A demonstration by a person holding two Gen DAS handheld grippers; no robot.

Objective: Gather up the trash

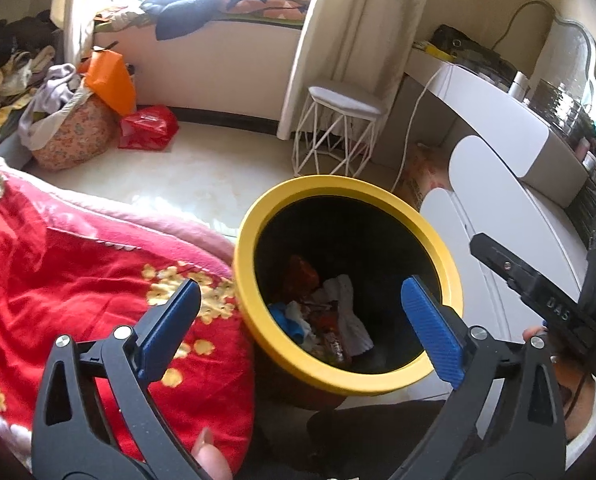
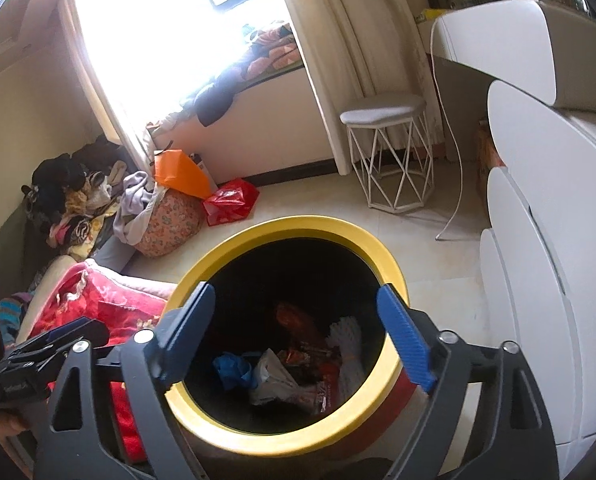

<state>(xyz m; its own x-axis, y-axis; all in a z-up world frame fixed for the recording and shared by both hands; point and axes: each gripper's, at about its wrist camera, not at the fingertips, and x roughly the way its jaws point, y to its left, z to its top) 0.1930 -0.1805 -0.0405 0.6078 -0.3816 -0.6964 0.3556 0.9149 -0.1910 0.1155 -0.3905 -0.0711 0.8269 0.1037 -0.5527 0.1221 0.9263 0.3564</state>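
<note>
Red floral blanket (image 1: 78, 280) spreads beside the yellow-rimmed trash bin (image 1: 258, 216), which stands on the pale floor holding wrappers and crumpled tissue (image 2: 282, 376). Above its mouth, the left gripper (image 1: 300, 320) and right gripper (image 2: 298, 328) are both spread wide, empty.

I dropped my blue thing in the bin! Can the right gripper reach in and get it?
Probably yes. The right gripper hangs open above the yellow-rimmed bin, which has no lid. The blue scrap lies on top of the trash, uncovered, though deep down.
</note>
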